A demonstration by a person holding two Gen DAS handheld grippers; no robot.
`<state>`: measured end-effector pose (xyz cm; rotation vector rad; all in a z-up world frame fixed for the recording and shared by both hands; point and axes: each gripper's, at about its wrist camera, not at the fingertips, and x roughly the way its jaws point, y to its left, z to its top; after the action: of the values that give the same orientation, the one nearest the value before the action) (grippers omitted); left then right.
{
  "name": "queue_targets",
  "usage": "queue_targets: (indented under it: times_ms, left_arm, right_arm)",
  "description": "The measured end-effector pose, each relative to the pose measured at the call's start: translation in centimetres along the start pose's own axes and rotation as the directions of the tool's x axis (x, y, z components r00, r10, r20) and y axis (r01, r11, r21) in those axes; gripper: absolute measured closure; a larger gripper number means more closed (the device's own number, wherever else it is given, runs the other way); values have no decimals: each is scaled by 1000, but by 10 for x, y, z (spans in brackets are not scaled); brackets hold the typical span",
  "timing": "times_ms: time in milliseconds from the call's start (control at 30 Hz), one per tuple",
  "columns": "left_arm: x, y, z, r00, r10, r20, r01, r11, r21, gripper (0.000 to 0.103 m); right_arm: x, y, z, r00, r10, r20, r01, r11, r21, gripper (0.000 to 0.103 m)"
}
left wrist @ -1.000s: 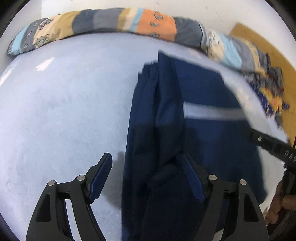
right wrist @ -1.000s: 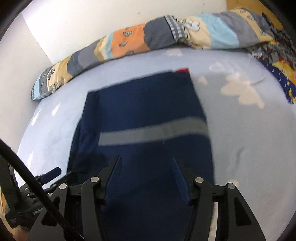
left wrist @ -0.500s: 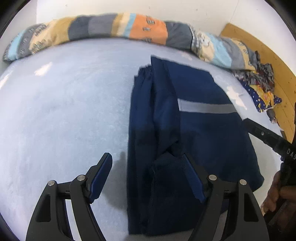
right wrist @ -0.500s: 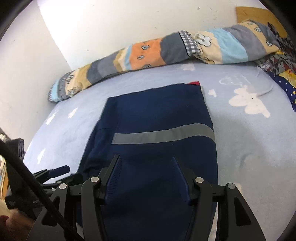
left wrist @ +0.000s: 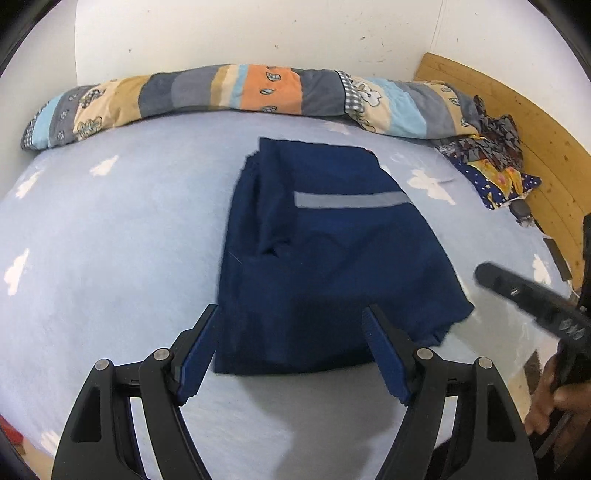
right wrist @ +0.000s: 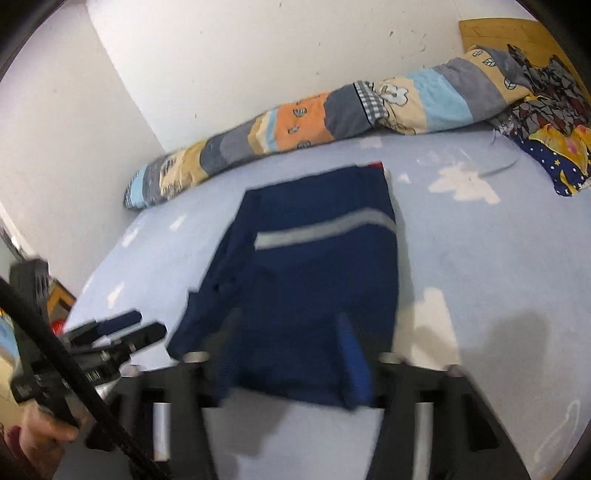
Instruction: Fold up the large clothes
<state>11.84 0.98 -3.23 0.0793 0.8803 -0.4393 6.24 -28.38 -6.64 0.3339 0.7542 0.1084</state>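
Left wrist view. Light blue bed sheet (left wrist: 110,240) with white cloud print fills the frame. A rolled patchwork quilt (left wrist: 221,92) runs along the far edge, from ten o'clock across to two o'clock, against a white wall (left wrist: 258,33). The navy garment (left wrist: 332,266) lies flat on the sheet at centre, already folded into a long panel, with a grey stripe (left wrist: 351,200) across its upper half; extra folded layers stack along its left edge. Its near hem sits just beyond the fingertips. The left gripper (left wrist: 291,350) hangs above the sheet at six o'clock, tongs wide apart, nothing between the pads, no contact with the cloth. At two o'clock, a heap of patterned clothes (left wrist: 495,166) lies against a wooden headboard (left wrist: 535,129). At four o'clock the right gripper (left wrist: 484,273) enters, blurred, with a hand (left wrist: 557,406) on its handle.

Right wrist view, blurred by motion. The left gripper shows at eight o'clock, off the garment's left edge, with a black cable (right wrist: 66,369) crossing in front of it. The garment's near hem lies between the right gripper's fingers at six o'clock. Tongs are closing; they have not yet met. Whether the pads already press the cloth: cannot tell through the blur.
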Motion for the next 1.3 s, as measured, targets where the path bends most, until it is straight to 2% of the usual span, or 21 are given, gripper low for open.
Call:
queue_targets:
  times_ms: [100, 200, 333, 400, 467, 533, 633, 700, 767, 867, 933, 1033, 1100, 1233, 1300]
  left_arm:
    - [3, -12, -2, 999, 43, 25, -43, 999, 15, 26]
    - [18, -21, 0, 994, 109, 32, -110, 993, 48, 26]
    - [52, -13, -7, 988, 147, -44, -146, 989, 30, 26]
    - [71, -2, -18, 974, 203, -100, -202, 979, 25, 26]
    - [79, 7, -25, 977, 176, -120, -178, 984, -2, 26]
    - [76, 11, -29, 981, 167, -95, -170, 985, -20, 26]
    - [67, 6, -33, 980, 190, -50, -191, 982, -10, 26]
    - [58, 3, -38, 985, 172, -27, -173, 984, -34, 26]
    - [43, -2, -42, 978, 210, 17, -209, 977, -27, 26]
    - [17, -19, -52, 962, 251, 109, -254, 967, 22, 26]
    - [2, -29, -60, 952, 256, 167, -267, 963, 48, 26]
    - [-17, -43, -70, 938, 259, 229, -284, 955, 85, 25]
    - [-25, -50, -77, 934, 251, 255, -284, 953, 102, 24]
    - [-37, -57, -88, 926, 258, 275, -297, 948, 113, 24]
    - [-42, -60, -93, 922, 264, 284, -307, 944, 121, 24]
  right_arm:
    - [5, -10, -9, 1000, -5, -19, 6, 1000, 18, 80]
    - [18, -9, -9, 999, -33, -42, 32, 999, -18, 80]
    - [43, -5, -24, 992, -94, -88, 90, 995, -42, 80]
    - [45, -4, -27, 990, -109, -87, 106, 993, -43, 79]
    - [54, 0, -33, 984, -136, -117, 126, 988, -86, 78]
    - [60, -1, -37, 980, -147, -131, 133, 985, -111, 78]
    - [58, -7, -35, 983, -127, -134, 117, 990, -83, 78]
    - [49, -6, -32, 988, -120, -102, 113, 991, -70, 79]
    - [29, 2, -31, 993, -104, -48, 101, 993, -60, 79]
    - [6, 21, -33, 991, -135, 18, 136, 983, -125, 69]
    - [-8, 31, -37, 995, -94, 43, 99, 984, -147, 67]
    - [-25, 39, -48, 994, -76, 74, 87, 984, -154, 64]
    - [-32, 42, -54, 995, -60, 84, 72, 986, -151, 58]
    - [-50, 41, -65, 991, -54, 124, 71, 989, -132, 56]
    - [-56, 40, -66, 989, -55, 137, 74, 988, -137, 52]
